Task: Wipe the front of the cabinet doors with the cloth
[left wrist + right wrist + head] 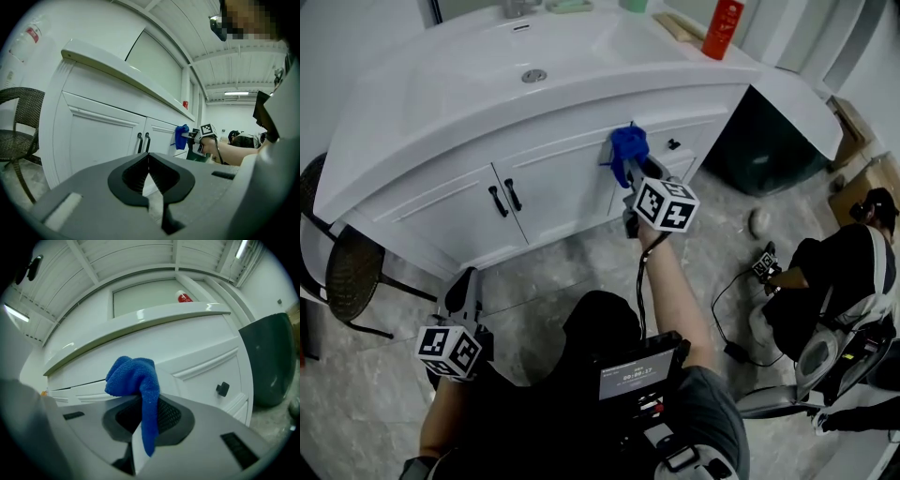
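The right tool (pixel 632 174) is squeezing the blue cloth (pixel 628 145) tight. One end of the cloth is hanging down between its jaws and the rest is bunching up on top. The cloth is sitting up high on the white front, and from the left gripper view it is looking like it is touching the front. It is sitting just where the cabinet doors (pixel 558 187) are ending and the drawers (pixel 694 131) with the little black knob (pixel 673 144) are starting.

So most of the doors are lying to the person's left of the cloth, and lower down too. The doors are standing tall, so I am thinking long strokes up and down, moving left bit by bit, are going to work best.

The two black handles (pixel 505 197) are sticking out where the doors meet, so the cloth is needing to go around them. The bench (pixel 581 84) is hanging over the doors like a lip, so there is no room higher up. The floor (pixel 572 272) in front is giving room for the arm.

The left tool (pixel 467 279) is pinching shut on nothing. It is hanging low, well apart from the doors, near the dark chair (pixel 352 267). The right one is much nearer.
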The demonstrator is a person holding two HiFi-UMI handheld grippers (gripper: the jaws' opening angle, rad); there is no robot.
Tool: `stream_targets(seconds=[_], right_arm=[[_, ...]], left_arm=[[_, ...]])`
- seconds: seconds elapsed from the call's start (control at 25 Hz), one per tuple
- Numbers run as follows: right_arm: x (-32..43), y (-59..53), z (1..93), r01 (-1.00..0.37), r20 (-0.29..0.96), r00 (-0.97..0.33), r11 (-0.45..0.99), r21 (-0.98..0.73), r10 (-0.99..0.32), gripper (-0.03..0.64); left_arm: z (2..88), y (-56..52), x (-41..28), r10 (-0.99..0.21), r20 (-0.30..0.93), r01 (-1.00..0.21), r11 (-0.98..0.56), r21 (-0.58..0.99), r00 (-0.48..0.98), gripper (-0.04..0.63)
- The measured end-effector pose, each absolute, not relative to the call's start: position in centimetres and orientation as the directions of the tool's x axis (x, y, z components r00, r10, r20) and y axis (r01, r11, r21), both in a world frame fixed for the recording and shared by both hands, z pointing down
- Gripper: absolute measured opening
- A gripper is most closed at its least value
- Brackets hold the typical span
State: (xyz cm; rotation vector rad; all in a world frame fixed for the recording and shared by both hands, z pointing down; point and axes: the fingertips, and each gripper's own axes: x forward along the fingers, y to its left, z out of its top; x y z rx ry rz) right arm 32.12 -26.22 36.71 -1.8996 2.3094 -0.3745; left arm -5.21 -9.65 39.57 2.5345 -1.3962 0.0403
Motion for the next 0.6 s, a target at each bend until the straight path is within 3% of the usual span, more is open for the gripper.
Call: stream_targets(seconds=[0.28, 0.6], right_arm=[[20.6, -23.3, 35.4, -0.881, 0.010, -0.408, 0.390, -0.268, -0.913, 0.049], [5.7, -21.1, 36.7, -0.714, 0.019, -0.685, 0.665, -0.219, -0.728, 0.049]], left_arm=[[39.9, -9.8, -7.4, -0.832, 0.125, -0.829, -0.502, 0.247, 0.541, 0.003], [41.3, -9.7, -10.9, -0.853, 0.142, -0.848, -0.455, 0.271, 0.502, 0.003]])
